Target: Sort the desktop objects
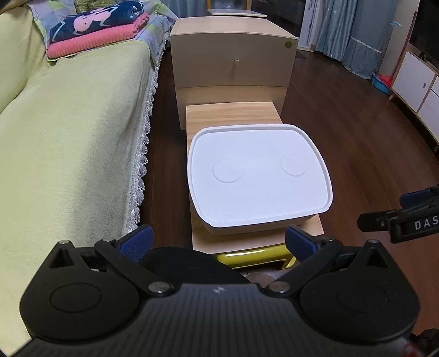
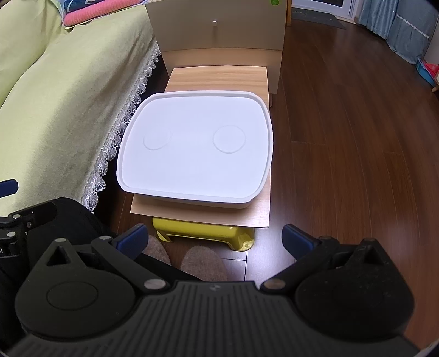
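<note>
- Left gripper [image 1: 219,241], black with blue finger pads [image 1: 137,241]: jaws spread wide, nothing between them, touching nothing, held short of the near edge of the board.
- Right gripper [image 2: 214,239], same black-and-blue build: jaws likewise spread wide and empty, also hanging short of the board's near edge.
- Each tool shows in the other's view: the right one pokes in at the right edge of the left wrist view, and the left one sits at the left edge of the right wrist view.
- The white rectangular plastic storage box [image 1: 259,175] [image 2: 196,148], lid on with two round marks pressed into it, sits on the light wooden board [image 1: 233,112] [image 2: 219,74], filling its near half and reaching almost to both side edges.
- The board's far strip is bare wood, butting against a beige cabinet with a small knob [image 1: 233,52] [image 2: 216,24].
- Under the board's near edge, a yellow plastic stool [image 1: 255,256] [image 2: 203,233] props it up.
- Green-covered sofa with lace trim [image 1: 68,137] [image 2: 63,79] runs along the left; dark wooden floor [image 1: 356,137] [image 2: 356,137] to the right.
- The person's grey slippers [image 2: 203,261] show just before the stool.
</note>
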### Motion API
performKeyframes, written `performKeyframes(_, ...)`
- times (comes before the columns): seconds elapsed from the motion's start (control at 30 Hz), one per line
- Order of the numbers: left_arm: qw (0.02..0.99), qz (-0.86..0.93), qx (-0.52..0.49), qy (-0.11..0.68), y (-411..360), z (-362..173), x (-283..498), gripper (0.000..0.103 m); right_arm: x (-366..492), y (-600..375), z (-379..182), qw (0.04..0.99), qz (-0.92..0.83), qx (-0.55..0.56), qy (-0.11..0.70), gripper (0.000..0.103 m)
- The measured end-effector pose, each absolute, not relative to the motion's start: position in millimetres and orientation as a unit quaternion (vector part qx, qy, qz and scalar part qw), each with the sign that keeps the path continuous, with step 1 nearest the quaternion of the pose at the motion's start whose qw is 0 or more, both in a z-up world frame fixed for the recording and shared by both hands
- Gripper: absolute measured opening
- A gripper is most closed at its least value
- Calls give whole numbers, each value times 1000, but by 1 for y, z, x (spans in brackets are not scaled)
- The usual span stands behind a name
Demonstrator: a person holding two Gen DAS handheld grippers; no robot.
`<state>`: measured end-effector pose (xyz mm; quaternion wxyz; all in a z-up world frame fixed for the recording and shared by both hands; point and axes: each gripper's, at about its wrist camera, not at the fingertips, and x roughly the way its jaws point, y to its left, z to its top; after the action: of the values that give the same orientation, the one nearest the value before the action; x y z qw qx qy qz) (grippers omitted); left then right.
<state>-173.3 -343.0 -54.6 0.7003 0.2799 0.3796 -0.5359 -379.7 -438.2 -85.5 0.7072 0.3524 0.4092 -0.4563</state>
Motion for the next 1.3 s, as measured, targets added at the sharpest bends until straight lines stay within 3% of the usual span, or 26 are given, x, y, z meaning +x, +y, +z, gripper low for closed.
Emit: performKeyframes(1.3,698,-525,285,394,-348,-60,-171,103,-384,-444,-95,694,-459,368,415,102)
